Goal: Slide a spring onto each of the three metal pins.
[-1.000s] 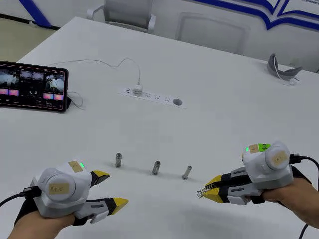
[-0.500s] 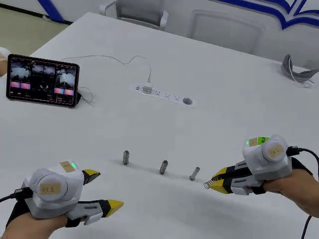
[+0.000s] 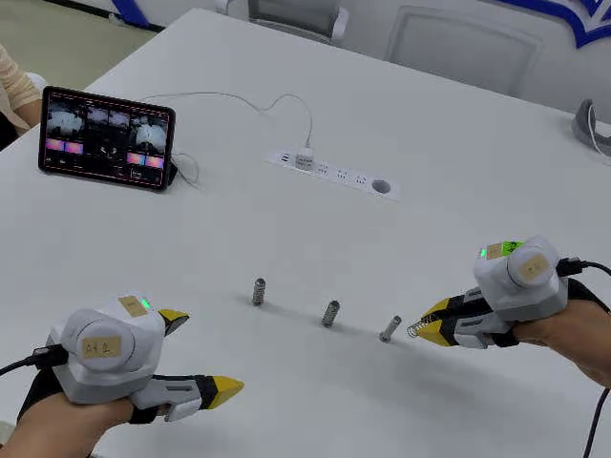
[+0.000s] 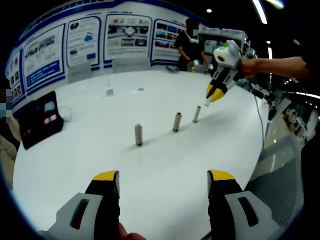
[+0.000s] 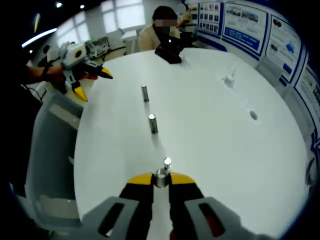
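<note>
Posters [image 4: 84,41], apparently, hang behind white table [image 3: 286,239] bearing three pins [image 3: 330,313].

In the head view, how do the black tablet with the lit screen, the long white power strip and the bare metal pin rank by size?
1. Black tablet with the lit screen.
2. Long white power strip: about as long, much thinner.
3. Bare metal pin: smallest, though nearest the camera.

**Spring nose-to-nose with the nearest pin**

The yellow-tipped right claw [image 5: 161,180] pinches a small coiled metal spring [image 5: 160,174] just beside the short grey metal pin [image 5: 167,162] on the white counter [image 5: 225,150]. Beyond it stand a middle pin [image 5: 153,123] and a far pin [image 5: 145,93]. Upper left, the left claw [image 5: 94,85] gapes wide.
</note>
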Demonstrator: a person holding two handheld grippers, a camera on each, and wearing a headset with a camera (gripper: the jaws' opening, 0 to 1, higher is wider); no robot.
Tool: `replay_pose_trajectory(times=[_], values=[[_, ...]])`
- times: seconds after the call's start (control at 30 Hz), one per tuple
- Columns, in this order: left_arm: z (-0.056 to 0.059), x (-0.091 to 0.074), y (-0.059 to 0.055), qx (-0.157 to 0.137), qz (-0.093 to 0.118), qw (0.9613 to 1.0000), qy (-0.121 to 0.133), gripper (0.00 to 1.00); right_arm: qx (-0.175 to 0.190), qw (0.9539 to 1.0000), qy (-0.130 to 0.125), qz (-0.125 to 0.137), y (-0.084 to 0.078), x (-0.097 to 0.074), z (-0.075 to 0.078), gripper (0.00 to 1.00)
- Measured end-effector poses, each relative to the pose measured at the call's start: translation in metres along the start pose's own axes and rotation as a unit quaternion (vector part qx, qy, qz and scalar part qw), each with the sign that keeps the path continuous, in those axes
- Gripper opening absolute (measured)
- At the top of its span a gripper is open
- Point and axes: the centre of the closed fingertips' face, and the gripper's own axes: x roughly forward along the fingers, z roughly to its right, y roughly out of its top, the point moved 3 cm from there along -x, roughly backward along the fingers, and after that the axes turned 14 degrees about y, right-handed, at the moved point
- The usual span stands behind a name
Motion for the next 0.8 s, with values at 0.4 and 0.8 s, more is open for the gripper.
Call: replay_pose_trajectory(times=[0.4,0.8], values=[[-0.003,-0.001,0.001,-0.009,0.000,1.0000,0.002,0.75,-0.012,0.9998,0.007,-0.012,0.011,0.008,0.011,0.13],[-0.008,-0.003,0.000,-0.015,-0.001,0.9999,0.002,0.74,-0.020,0.9993,0.018,-0.028,0.011,0.019,0.011,0.13]])
